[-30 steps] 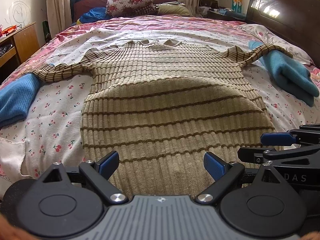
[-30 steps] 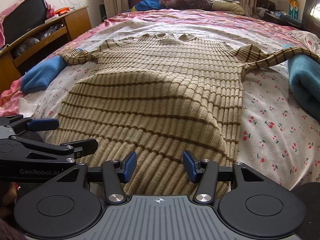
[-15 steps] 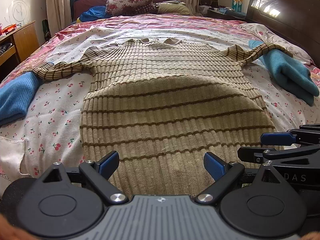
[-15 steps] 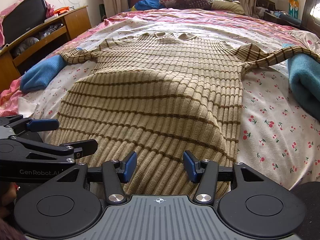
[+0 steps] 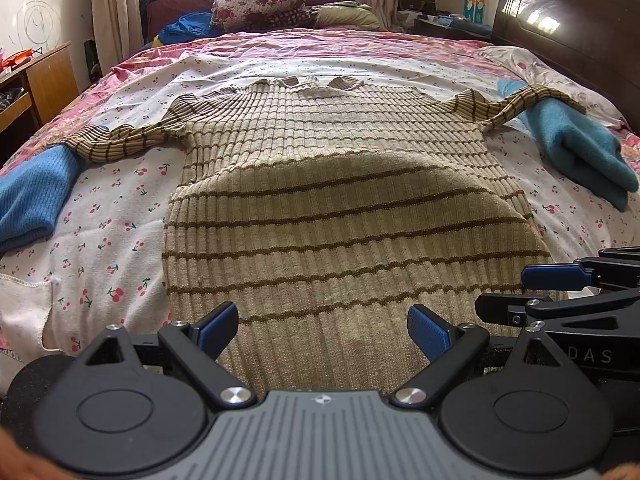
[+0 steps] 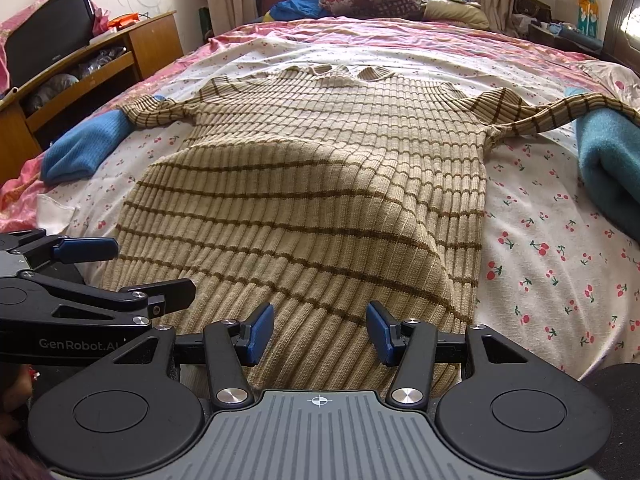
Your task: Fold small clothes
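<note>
A beige ribbed sweater with thin brown stripes (image 5: 328, 200) (image 6: 320, 184) lies flat on the bed, collar at the far end, sleeves spread to both sides. Its hem is nearest to me. My left gripper (image 5: 322, 330) hovers open over the hem, nothing between its blue pads. My right gripper (image 6: 320, 332) is open too, over the hem's right part, with only cloth below it. Each gripper shows in the other's view: the right gripper (image 5: 560, 284) at the right edge, the left gripper (image 6: 100, 268) at the left edge.
A folded blue garment (image 5: 28, 196) lies under the left sleeve's end and a folded teal one (image 5: 576, 152) under the right sleeve. Pillows and bedding (image 5: 260, 4) pile up at the far end. A wooden cabinet with a monitor (image 6: 52, 40) stands left, a dark headboard (image 5: 568, 24) right.
</note>
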Available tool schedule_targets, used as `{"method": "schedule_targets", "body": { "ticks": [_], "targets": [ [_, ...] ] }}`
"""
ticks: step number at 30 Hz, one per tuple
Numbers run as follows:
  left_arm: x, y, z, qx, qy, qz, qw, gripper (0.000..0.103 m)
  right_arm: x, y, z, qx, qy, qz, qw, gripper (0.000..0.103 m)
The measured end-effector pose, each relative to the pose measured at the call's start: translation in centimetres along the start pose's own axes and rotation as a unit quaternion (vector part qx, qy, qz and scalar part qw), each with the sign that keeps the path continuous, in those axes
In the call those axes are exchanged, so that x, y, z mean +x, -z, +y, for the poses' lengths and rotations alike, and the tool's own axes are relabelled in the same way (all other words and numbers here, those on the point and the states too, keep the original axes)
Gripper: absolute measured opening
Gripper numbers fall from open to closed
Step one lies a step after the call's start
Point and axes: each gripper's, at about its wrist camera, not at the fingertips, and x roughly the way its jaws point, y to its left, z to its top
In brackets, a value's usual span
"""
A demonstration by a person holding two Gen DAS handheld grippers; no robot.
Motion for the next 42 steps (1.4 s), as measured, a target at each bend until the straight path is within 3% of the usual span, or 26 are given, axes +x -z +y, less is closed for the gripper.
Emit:
{"method": "schedule_targets", "body": {
  "ticks": [31, 42],
  "targets": [
    [0.2, -0.5, -0.5, 0.013, -0.003, 0.002, 0.9999, 0.096, 0.3, 0.0, -0.2, 0.001, 0.008, 0.004, 1.0, 0.051],
    [1.1, -3.3, -1.2, 0.018, 0.002, -0.014, 0.9997, 0.096, 0.3, -1.8, -1.6, 0.022, 0.02, -0.022, 0.999, 0.051]
  ]
}}
